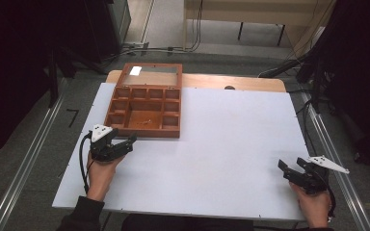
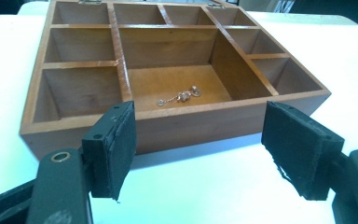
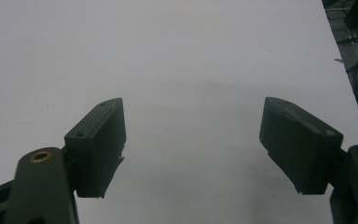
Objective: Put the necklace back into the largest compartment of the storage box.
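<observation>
A brown wooden box (image 1: 143, 111) with several compartments stands at the table's far left, its glass lid (image 1: 150, 75) thrown back. A small gold chain piece (image 2: 181, 96) lies in its large middle compartment, also visible as the chain (image 1: 148, 121) from above. My left gripper (image 1: 131, 141) sits just in front of the box's near wall, jaws wide and empty; the same left gripper (image 2: 198, 149) faces the box (image 2: 182, 123) closely. My right gripper (image 1: 291, 167) rests near the table's right front, and the right gripper (image 3: 193, 149) stands open over bare tabletop.
The white tabletop (image 1: 221, 144) stretches between both hands. A wooden strip (image 1: 231, 82) edges the table's far side. Cables (image 1: 173, 48) run across the floor behind, and metal rails (image 1: 29, 159) line the floor on both sides.
</observation>
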{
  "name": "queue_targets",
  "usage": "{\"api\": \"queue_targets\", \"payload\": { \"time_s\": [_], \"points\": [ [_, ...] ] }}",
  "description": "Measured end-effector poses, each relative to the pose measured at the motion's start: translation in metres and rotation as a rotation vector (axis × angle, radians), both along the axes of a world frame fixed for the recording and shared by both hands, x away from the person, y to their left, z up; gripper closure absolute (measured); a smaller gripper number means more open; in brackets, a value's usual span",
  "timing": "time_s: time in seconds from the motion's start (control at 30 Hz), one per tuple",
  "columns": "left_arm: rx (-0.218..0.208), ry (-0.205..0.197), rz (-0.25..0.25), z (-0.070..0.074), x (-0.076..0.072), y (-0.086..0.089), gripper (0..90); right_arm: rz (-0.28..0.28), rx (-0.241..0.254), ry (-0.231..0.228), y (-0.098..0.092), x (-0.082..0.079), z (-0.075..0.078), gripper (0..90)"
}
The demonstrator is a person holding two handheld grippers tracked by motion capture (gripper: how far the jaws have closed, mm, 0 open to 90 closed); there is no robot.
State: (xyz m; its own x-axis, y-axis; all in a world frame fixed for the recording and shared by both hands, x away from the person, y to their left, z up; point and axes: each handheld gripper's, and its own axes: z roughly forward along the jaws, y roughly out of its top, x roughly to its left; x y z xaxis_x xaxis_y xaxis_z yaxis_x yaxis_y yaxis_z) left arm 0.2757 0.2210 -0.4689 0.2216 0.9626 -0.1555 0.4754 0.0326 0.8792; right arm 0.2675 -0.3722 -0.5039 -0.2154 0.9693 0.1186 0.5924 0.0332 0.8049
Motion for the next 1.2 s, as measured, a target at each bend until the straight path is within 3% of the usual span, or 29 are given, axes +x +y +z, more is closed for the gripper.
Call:
{"api": "queue_targets", "payload": {
  "time_s": [0.47, 1.2],
  "points": [
    [-0.004, 0.016, 0.028, -0.008, -0.015, 0.019, 26.8, 0.001, 0.006, -0.002, 0.0, -0.001, 0.001, 21.0],
    [0.031, 0.047, 0.033, -0.019, -0.028, 0.022, 26.7, 0.004, 0.001, -0.006, -0.001, -0.003, 0.001, 21.0]
  ]
}}
